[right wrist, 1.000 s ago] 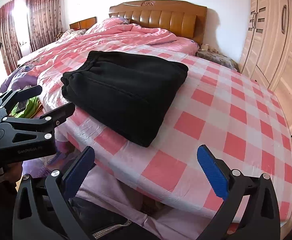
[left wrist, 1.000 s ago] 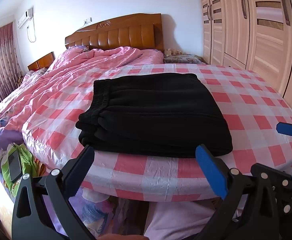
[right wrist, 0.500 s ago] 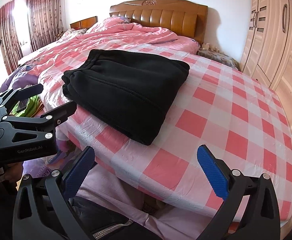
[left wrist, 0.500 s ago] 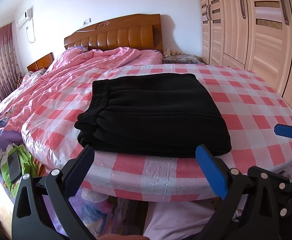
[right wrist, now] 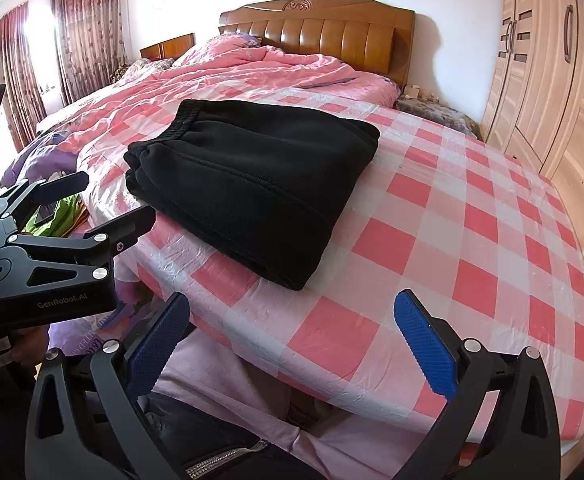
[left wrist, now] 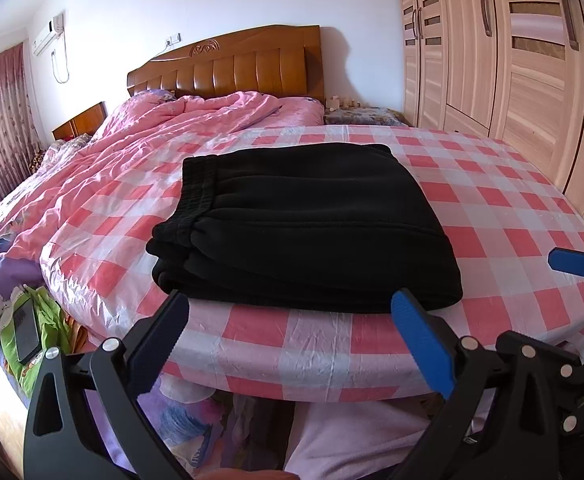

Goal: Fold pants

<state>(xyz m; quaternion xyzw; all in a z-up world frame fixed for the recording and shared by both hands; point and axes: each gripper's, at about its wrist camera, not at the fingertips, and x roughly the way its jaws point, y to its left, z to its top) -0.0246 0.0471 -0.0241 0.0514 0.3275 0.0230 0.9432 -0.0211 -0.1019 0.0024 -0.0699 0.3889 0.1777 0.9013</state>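
Black pants (left wrist: 303, 224) lie folded in a thick rectangle on the pink checked bed cover (left wrist: 491, 208), waistband to the left; they also show in the right wrist view (right wrist: 252, 184). My left gripper (left wrist: 292, 340) is open and empty, just short of the bed's near edge below the pants. My right gripper (right wrist: 292, 340) is open and empty, off the bed's near edge, to the right of the pants. The left gripper also shows at the left of the right wrist view (right wrist: 92, 204).
A crumpled pink quilt (left wrist: 140, 140) covers the far left of the bed below a wooden headboard (left wrist: 232, 68). A wardrobe (left wrist: 511, 60) stands on the right. A phone on green cloth (left wrist: 26, 332) lies by the bed at left.
Both grippers have drifted slightly; the pants sit a touch higher in both views. Both grippers stay open and the pants have not moved.
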